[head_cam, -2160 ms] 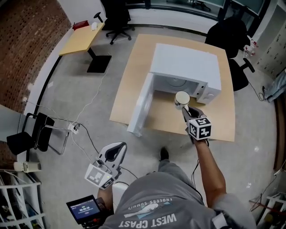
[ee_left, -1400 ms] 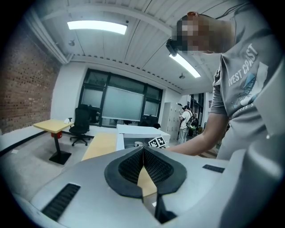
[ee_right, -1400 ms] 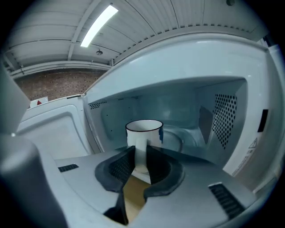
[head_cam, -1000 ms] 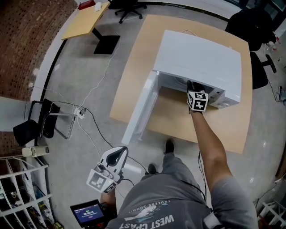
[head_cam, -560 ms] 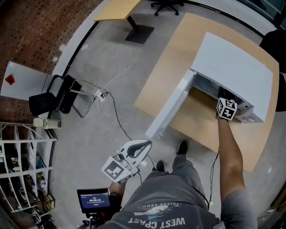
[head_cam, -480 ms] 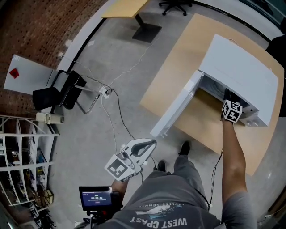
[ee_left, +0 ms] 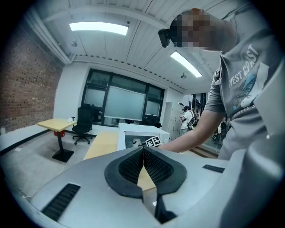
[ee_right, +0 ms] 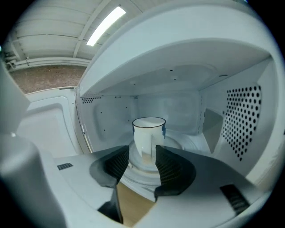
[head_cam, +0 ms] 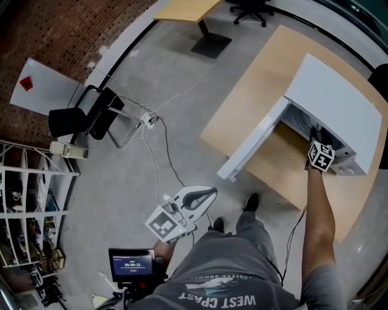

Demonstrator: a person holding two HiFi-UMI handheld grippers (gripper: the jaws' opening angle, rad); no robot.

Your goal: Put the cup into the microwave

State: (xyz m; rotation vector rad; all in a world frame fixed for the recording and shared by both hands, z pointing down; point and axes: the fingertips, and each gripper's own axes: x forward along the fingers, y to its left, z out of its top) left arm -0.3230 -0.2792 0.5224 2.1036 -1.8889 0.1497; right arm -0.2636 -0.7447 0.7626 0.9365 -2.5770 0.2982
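The white cup (ee_right: 149, 136) stands upright on the glass turntable (ee_right: 178, 147) inside the white microwave (head_cam: 339, 106). Its handle faces my right gripper (ee_right: 142, 153). That gripper's jaws have just been opening and are open; the handle sits in the gap between the pads, which do not press on it. In the head view only the gripper's marker cube (head_cam: 320, 155) shows at the cavity mouth, and the cup is hidden. The microwave door (head_cam: 251, 148) hangs open to the left. My left gripper (head_cam: 209, 194) is shut and empty, held low near the person's waist, far from the table.
The microwave stands on a wooden table (head_cam: 267, 79). On the floor to the left lie a black chair (head_cam: 85, 118), a power strip with cables (head_cam: 148, 118) and a wire shelf (head_cam: 27, 212). A small screen (head_cam: 130, 265) sits at the bottom. Another desk (head_cam: 188, 7) stands farther off.
The right gripper carried the cup from in front of the microwave into its cavity. The head view has swung, so the table now sits at the upper right. The left gripper drifted right.
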